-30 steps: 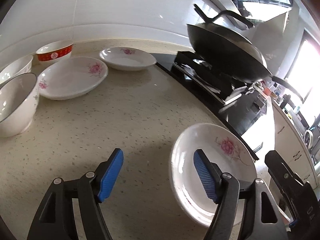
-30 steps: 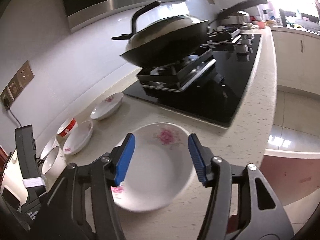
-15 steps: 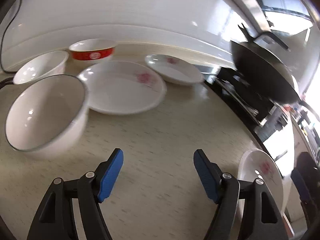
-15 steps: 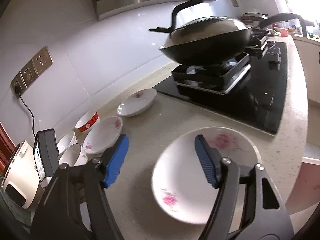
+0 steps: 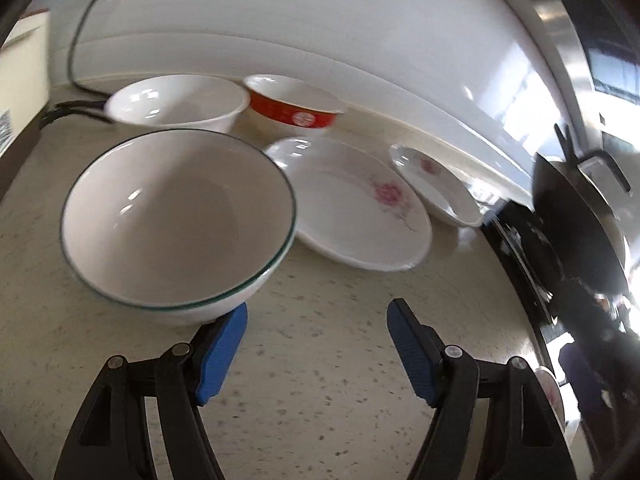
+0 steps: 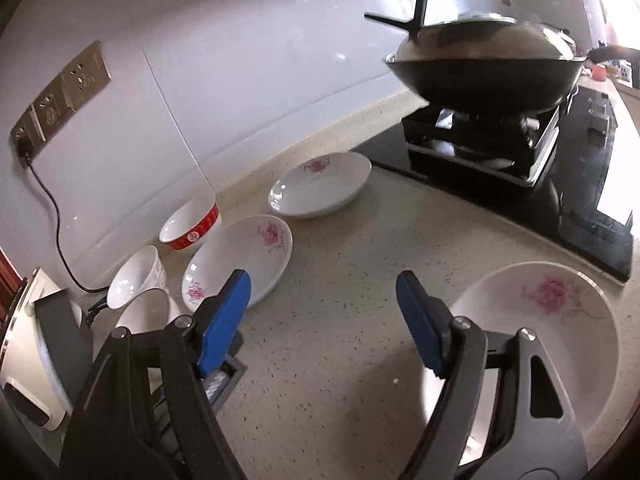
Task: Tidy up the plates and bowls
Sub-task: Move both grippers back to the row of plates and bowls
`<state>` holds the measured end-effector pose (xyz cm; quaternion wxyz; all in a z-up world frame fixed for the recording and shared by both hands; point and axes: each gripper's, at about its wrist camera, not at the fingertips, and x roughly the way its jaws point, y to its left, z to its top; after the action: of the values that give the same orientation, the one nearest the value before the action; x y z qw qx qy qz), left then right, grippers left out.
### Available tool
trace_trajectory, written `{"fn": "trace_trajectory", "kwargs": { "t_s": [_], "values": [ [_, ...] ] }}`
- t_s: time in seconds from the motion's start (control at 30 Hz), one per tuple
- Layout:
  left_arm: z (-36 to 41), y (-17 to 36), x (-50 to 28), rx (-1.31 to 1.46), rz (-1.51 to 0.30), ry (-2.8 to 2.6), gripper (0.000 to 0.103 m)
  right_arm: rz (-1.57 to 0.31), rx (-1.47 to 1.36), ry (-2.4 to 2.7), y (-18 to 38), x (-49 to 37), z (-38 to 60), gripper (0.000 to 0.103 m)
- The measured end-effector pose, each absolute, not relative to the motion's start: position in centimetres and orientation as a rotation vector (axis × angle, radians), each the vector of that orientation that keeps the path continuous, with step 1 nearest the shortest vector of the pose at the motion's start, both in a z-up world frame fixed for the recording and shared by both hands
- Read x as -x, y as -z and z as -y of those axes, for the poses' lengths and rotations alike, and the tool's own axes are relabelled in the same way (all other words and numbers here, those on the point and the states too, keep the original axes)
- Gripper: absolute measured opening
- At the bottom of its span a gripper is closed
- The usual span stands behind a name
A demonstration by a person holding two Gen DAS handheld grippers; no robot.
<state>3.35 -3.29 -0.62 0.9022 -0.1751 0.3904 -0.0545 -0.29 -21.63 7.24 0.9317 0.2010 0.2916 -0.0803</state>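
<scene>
Beside left hand-held gripper (image 5: 316, 344) | green-rimmed bowl (image 5: 176, 220) | jaws empty

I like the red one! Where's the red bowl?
In the left wrist view the red bowl sits at the back by the wall, between a white bowl and a flowered plate.

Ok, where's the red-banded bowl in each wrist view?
Left wrist: red-banded bowl top centre, against the wall, behind the large flowered plate.
Right wrist: red-banded bowl left of centre, by the wall.
Shared landmark: the black wok on the stove.
</scene>
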Motion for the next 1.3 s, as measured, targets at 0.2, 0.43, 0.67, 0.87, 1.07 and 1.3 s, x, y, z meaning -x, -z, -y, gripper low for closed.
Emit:
{"fn": "trace_trajectory", "kwargs": {
  "t_s": [0.2, 0.43, 0.67, 0.87, 1.07, 1.3],
  "values": [
    [1.7, 0.5, -3.0, 0.394, -0.792, -0.032, 0.073, -0.672, -0.438, 0.17, -5.8, -3.3, 22.0, 0.078],
    [-0.8, 0.6, -3.7, 0.434, -0.773, -0.138, 0.073, -0.759, -0.452, 0.134, -4.2, -8.0, 21.4, 0.078],
    [-3.1, 0.8, -5.4, 0.494, -0.736, -0.166, 0.082, -0.803, -0.492, 0.125, -2.3, -10.3, 21.4, 0.078],
    [-3.3, 1.2, -7.8, 0.523, -0.725, -0.049, 0.084, -0.797, -0.464, 0.1, -2.2, -11.2, 20.9, 0.075],
    [-1.7, 1.1, -9.6, 0.512, -0.741, 0.062, 0.085, -0.805, -0.456, 0.036, -2.0, -12.0, 20.4, 0.047],
    [-1.8, 1.1, -9.3, 0.517, -0.739, 0.071, 0.085, -0.816, -0.463, -0.015, -1.7, -12.8, 20.1, 0.034]
  ]
}}
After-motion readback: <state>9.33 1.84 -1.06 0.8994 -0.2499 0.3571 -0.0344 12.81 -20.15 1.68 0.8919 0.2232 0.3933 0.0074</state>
